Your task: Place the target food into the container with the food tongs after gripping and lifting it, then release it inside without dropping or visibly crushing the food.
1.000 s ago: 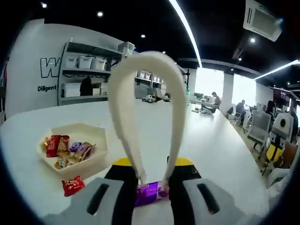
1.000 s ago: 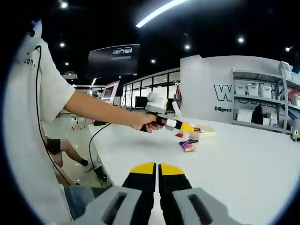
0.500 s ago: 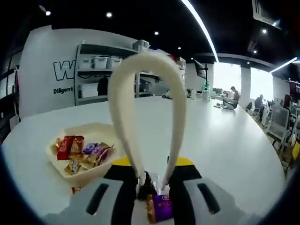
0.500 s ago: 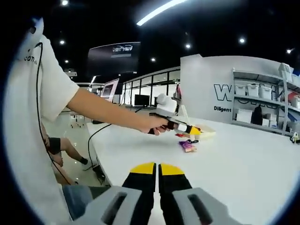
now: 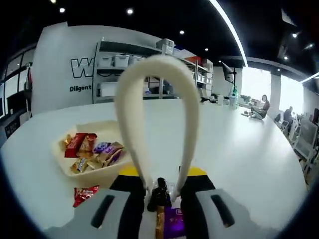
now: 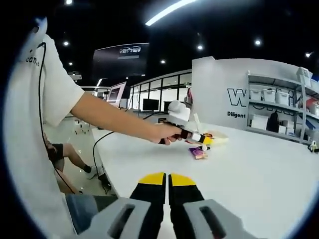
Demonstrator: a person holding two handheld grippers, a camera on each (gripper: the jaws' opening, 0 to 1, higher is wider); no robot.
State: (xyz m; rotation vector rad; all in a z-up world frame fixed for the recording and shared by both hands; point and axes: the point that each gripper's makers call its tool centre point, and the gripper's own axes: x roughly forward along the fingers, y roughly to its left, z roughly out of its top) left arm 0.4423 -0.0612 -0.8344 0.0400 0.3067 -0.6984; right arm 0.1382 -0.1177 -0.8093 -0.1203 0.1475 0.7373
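My left gripper [image 5: 160,173] is shut on a pair of cream food tongs [image 5: 154,94], whose loop rises up the middle of the left gripper view. Low between the tong arms sits a dark wrapped candy [image 5: 159,193], with a purple wrapped candy [image 5: 173,224] just below it on the table. A shallow cream tray [image 5: 94,172] with several wrapped candies stands to the left. In the right gripper view a hand holds the left gripper [image 6: 203,140] over the purple candy [image 6: 199,153], near the tray [image 6: 219,140]. My right gripper [image 6: 168,175] is shut and holds nothing, low over the table.
A red wrapped candy [image 5: 84,194] lies on the white table [image 5: 239,159] in front of the tray. The person in a white shirt [image 6: 35,149] stands at the table's left edge. Shelves with boxes [image 5: 124,74] line the far wall.
The left gripper with the tongs has moved toward the tray and dipped over the purple candy. A dark candy now shows between the tong arms. The right gripper has stayed still.
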